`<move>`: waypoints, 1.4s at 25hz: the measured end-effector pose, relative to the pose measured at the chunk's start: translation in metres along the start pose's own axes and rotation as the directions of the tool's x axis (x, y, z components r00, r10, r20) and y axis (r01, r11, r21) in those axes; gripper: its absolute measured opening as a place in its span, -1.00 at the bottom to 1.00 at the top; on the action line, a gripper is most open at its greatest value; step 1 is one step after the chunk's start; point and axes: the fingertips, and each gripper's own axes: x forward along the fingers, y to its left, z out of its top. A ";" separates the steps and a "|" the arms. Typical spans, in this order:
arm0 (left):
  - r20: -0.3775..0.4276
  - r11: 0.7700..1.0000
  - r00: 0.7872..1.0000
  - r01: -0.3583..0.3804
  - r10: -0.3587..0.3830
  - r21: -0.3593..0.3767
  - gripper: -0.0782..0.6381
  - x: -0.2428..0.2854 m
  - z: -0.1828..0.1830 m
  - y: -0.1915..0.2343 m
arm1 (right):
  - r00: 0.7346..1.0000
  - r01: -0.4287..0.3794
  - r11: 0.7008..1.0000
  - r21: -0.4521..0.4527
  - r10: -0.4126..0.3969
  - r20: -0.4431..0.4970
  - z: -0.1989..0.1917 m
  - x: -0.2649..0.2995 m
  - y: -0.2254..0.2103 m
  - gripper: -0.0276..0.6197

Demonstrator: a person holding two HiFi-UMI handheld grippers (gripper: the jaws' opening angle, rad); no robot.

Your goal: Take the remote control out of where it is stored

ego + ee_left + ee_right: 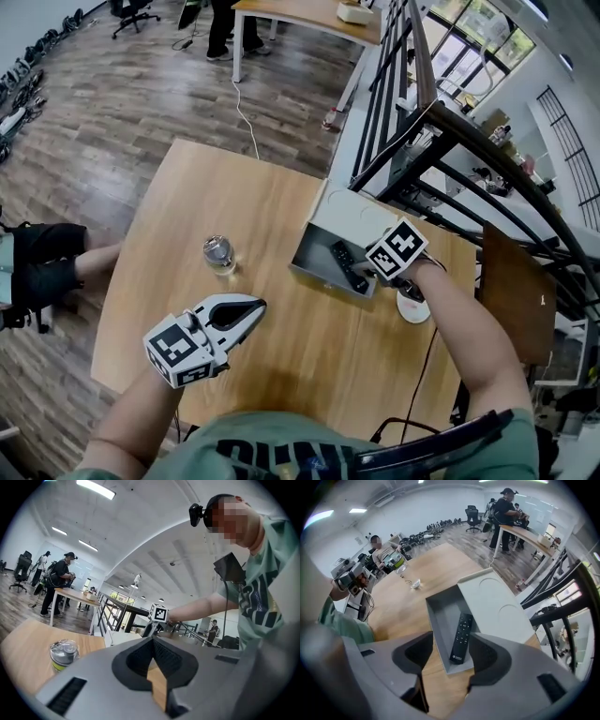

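Note:
A black remote control lies in the open grey drawer of a flat grey box at the table's right side. Directly above it my right gripper points steeply down. Its jaws stand open, with the remote showing in the gap below them and nothing touching the pads. My left gripper hovers low over the wooden table near the front. It points about level towards the box, jaws shut and empty.
A small clear jar stands left of the box. A white round puck with a cable lies right of the drawer. Black railings rise behind the box. A person sits at the table's left end.

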 end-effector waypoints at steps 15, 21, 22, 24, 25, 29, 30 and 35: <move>-0.025 1.000 0.999 -0.024 0.024 -0.019 -0.80 0.000 -0.024 0.025 | 0.995 0.060 0.987 0.148 -0.047 -0.087 -0.024 0.090 -0.020 -0.16; -0.034 0.999 0.999 -0.025 0.024 -0.024 -0.81 0.002 -0.031 0.028 | 0.991 0.106 0.971 0.214 -0.086 -0.100 -0.032 0.113 -0.026 0.00; -0.033 0.999 0.999 -0.021 0.021 -0.025 -0.81 0.003 -0.031 0.028 | 0.990 0.117 0.966 0.232 -0.096 -0.103 -0.033 0.116 -0.028 0.01; -0.030 0.999 0.999 -0.015 0.014 -0.029 -0.81 0.004 -0.032 0.026 | 0.986 0.147 0.955 0.257 -0.122 -0.110 -0.035 0.120 -0.033 0.05; -0.030 0.999 0.999 -0.012 0.011 -0.030 -0.81 0.004 -0.033 0.025 | 0.984 0.162 0.952 0.261 -0.137 -0.113 -0.037 0.122 -0.035 0.07; -0.035 1.000 0.999 -0.005 0.004 -0.031 -0.80 0.002 -0.037 0.022 | 0.976 0.185 0.954 0.238 -0.151 -0.154 -0.044 0.127 -0.040 0.08; -0.035 0.999 0.999 -0.006 0.005 -0.032 -0.81 0.001 -0.037 0.023 | 0.975 0.180 0.955 0.235 -0.141 -0.170 -0.045 0.127 -0.040 0.08; -0.036 0.999 0.999 -0.012 0.011 -0.033 -0.80 -0.002 -0.039 0.025 | 0.971 0.174 0.955 0.239 -0.126 -0.204 -0.046 0.128 -0.041 0.08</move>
